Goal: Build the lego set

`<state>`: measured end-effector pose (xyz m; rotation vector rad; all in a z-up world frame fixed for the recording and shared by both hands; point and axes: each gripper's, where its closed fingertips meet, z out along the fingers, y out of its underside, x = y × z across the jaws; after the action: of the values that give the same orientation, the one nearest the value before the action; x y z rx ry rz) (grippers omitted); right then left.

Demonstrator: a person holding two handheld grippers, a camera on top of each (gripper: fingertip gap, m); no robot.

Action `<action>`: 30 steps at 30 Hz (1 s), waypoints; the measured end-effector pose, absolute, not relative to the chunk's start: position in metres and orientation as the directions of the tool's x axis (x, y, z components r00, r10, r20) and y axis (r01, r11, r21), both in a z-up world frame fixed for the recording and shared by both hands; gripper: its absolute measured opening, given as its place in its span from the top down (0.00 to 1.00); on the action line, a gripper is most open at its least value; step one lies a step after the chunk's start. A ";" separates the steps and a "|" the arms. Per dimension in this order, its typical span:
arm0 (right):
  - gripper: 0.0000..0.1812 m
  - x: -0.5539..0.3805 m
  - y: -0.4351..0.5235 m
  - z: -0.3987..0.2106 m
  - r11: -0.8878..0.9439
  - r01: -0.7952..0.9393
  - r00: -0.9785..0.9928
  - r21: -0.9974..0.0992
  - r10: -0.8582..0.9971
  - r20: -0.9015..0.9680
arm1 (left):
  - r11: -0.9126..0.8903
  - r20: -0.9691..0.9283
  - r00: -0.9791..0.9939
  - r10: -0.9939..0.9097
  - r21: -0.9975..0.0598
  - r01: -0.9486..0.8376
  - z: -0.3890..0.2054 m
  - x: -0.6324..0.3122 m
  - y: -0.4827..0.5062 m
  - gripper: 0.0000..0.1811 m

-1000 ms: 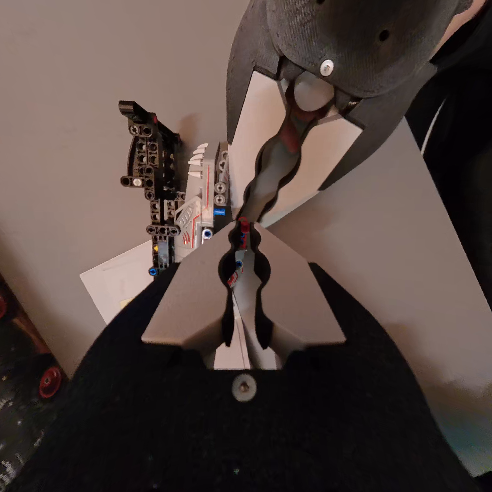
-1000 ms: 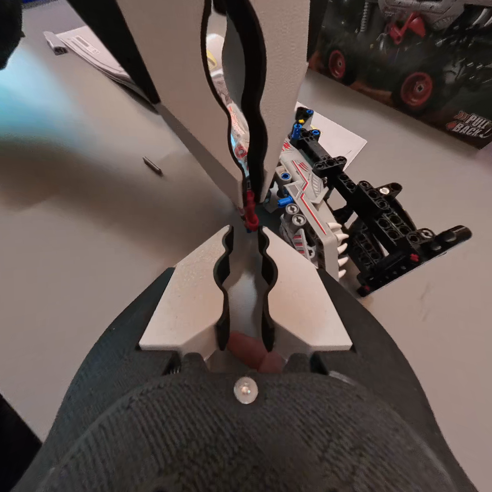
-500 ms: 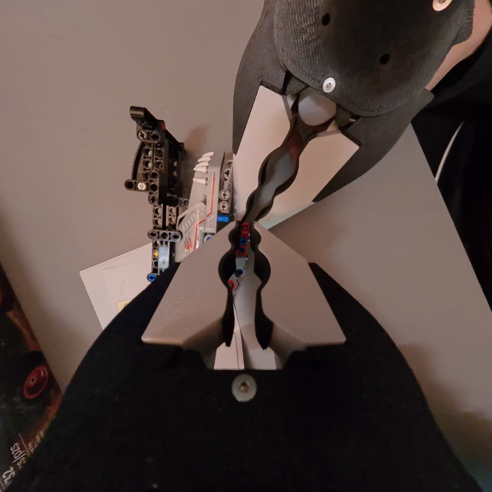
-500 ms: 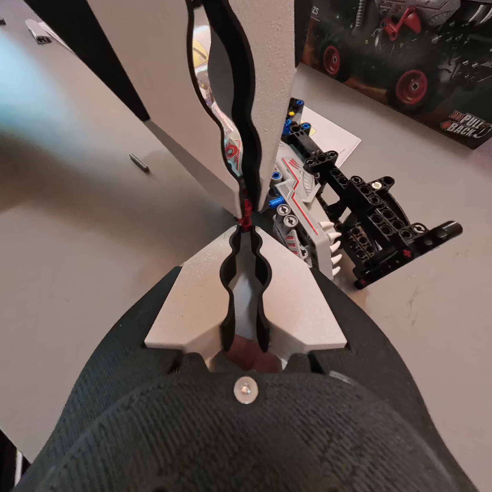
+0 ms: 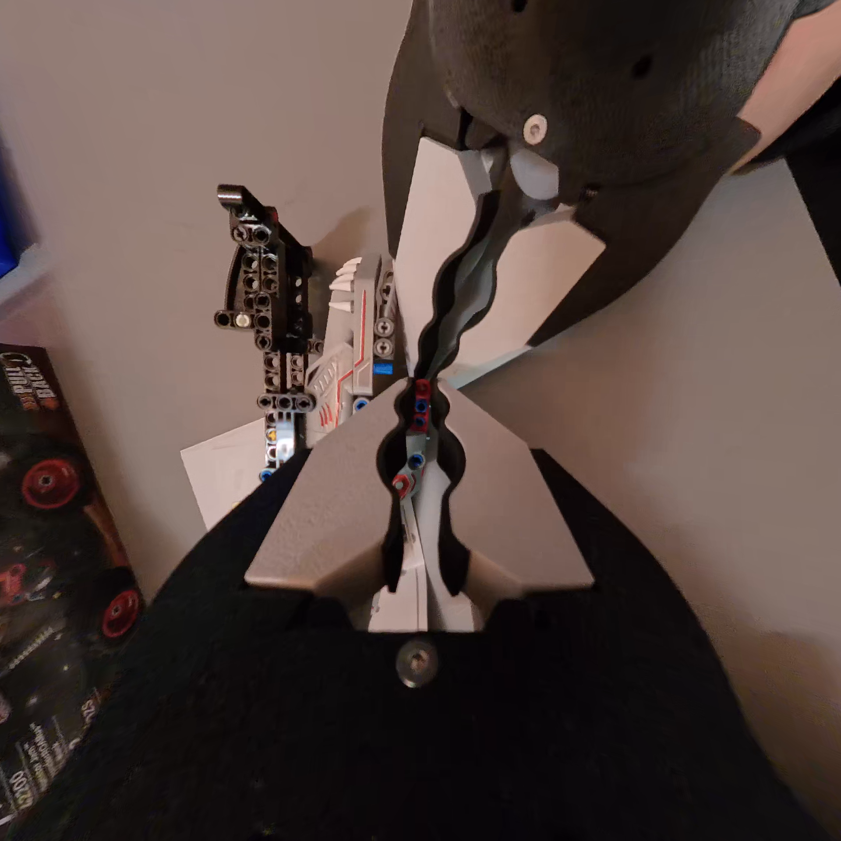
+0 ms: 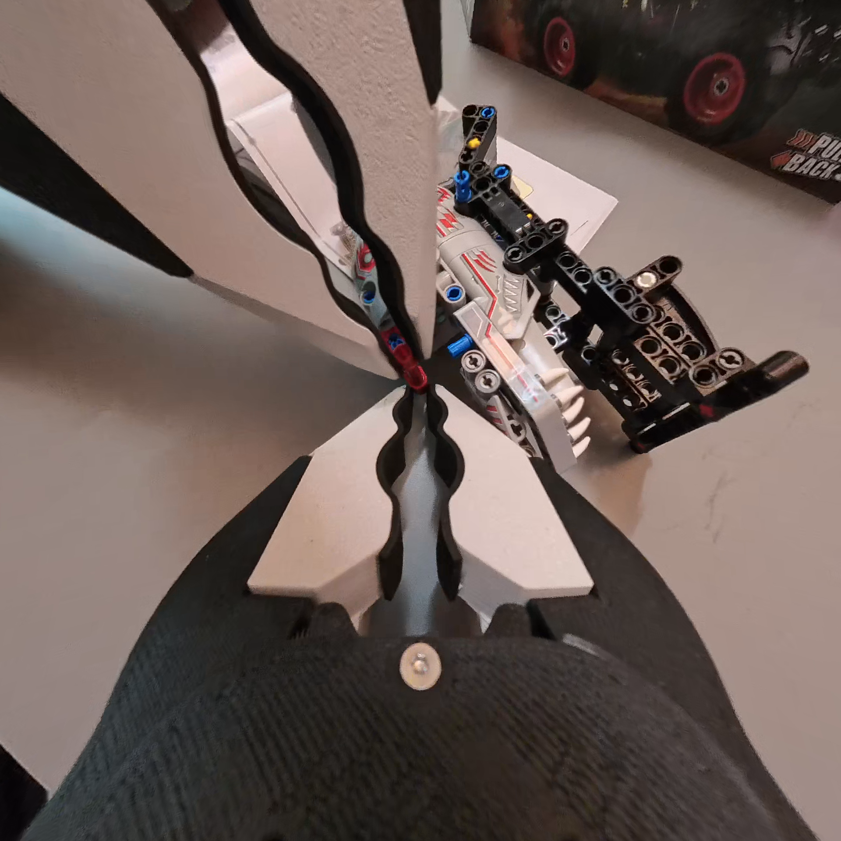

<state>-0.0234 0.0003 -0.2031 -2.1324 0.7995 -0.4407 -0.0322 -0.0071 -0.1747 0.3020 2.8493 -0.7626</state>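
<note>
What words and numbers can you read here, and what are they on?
Toy box: white lettering beside red arrows near its lower corner, sharp in the right wrist view. I don't copy writing out.
Same box, left wrist view: lettering and numbers along its edge, blurred.
White sheet under the lego model: any print is too small to tell.
Model's grey panels: red stripes only, no words visible.

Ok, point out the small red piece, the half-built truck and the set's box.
small red piece (image 6: 412, 371): right wrist view, its exposed end.
half-built truck (image 6: 637, 314): right wrist view, black frame.
box (image 6: 682, 59): right wrist view, printed front.
</note>
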 end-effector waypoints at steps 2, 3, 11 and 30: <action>0.97 -0.023 0.000 -0.203 -0.492 -0.383 0.738 -0.782 -0.672 0.061 | 0.854 -0.214 -0.965 0.150 -0.464 0.235 -0.175 -0.032 -0.009 0.98; 0.98 -0.023 0.000 -0.203 -0.495 -0.381 0.738 -0.781 -0.672 0.065 | 0.852 -0.205 -0.968 0.148 -0.471 0.230 -0.174 -0.033 -0.010 0.98; 0.98 -0.023 0.001 -0.203 -0.482 -0.393 0.741 -0.783 -0.670 0.041 | 0.817 -0.142 -0.983 0.117 -0.548 0.176 -0.174 -0.035 -0.014 0.98; 0.98 -0.024 0.001 -0.204 -0.471 -0.413 0.743 -0.779 -0.669 0.011 | 0.774 -0.154 -0.984 0.090 -0.611 0.167 -0.175 -0.033 -0.007 0.98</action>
<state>-0.0236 0.0006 -0.2043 -2.1304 0.8113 -0.4034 -0.0328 -0.0070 -0.1746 0.2071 2.8491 -0.9976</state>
